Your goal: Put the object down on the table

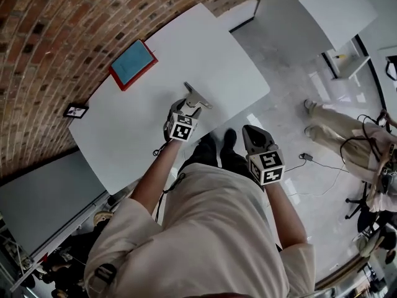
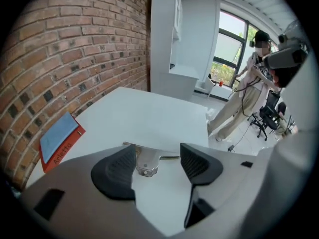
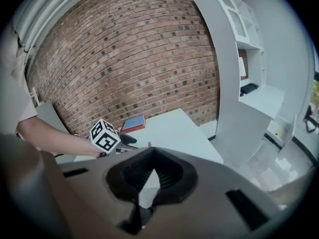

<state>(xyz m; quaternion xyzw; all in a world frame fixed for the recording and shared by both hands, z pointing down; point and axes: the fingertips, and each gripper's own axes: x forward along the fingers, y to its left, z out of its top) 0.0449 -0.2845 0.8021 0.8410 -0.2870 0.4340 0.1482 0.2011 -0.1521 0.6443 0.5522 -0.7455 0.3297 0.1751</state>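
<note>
You work in bright, even daylight. In the left gripper view it comes through the tall window [image 2: 230, 46], which is washed out almost to white. The white desk [image 1: 211, 54] reads bright and flat, with only faint, soft-edged shadows on it, and the pale floor [image 1: 291, 67] carries glossy patches of glare. The brick wall [image 1: 74, 36] is darker, and the head view's lower corners fall dim. Both gripper views are round fisheye pictures with black corners, and straight lines bow near their rims. The dark pads of the left tongs [image 2: 157, 153] sit close to the lens, slightly soft and showing little detail. The right gripper view's foreground is murky brown and blurred.
</note>
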